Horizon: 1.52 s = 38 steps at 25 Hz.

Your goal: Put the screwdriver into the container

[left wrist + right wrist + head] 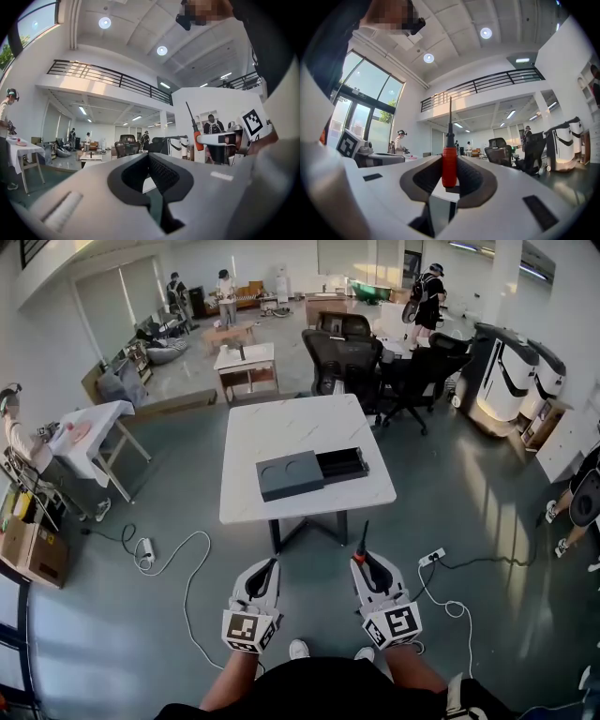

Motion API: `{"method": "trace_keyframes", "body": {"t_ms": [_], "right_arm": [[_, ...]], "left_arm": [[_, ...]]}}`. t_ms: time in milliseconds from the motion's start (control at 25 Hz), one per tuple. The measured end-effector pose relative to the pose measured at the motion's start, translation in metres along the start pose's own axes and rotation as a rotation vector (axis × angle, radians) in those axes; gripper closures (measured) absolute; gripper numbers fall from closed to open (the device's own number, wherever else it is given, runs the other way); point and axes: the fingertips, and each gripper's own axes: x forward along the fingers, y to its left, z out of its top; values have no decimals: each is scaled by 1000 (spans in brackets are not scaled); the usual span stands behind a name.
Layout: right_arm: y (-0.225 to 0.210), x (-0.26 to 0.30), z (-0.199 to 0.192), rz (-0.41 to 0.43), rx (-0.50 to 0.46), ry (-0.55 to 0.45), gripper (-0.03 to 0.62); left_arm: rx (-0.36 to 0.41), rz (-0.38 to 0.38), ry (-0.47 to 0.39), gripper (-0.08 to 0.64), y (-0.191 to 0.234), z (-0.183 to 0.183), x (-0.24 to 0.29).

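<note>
A dark grey container [290, 475] lies on the white table [281, 423] ahead of me, its black drawer [341, 464] pulled out to the right. My right gripper [365, 562] is shut on the screwdriver [363, 542] well short of the table, above the floor. In the right gripper view the red handle [449, 167] sits between the pads and the dark shaft points up. The left gripper view also shows the screwdriver [194, 127] off to its right. My left gripper [268, 568] hangs beside the right one, jaws together with nothing between them.
Black office chairs [345, 356] stand behind the table. A power strip [146, 549] with a white cable lies on the floor at the left, another strip [431, 557] at the right. A cardboard box [34, 555] and a cloth-covered side table [92, 427] stand at the left; people are far back.
</note>
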Motion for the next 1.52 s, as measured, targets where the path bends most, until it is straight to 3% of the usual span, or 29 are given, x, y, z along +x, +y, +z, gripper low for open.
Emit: {"method": "trace_keyframes", "body": {"t_ms": [360, 720, 1520], "right_arm": [[29, 12, 7, -80, 3, -27, 492], [16, 16, 7, -128, -11, -15, 494], [-126, 48, 1, -106, 28, 9, 494]], "left_arm": [[-5, -69, -7, 551, 30, -3, -26], [-21, -121, -8, 551, 23, -5, -19], [-19, -145, 11, 551, -23, 1, 127]]}}
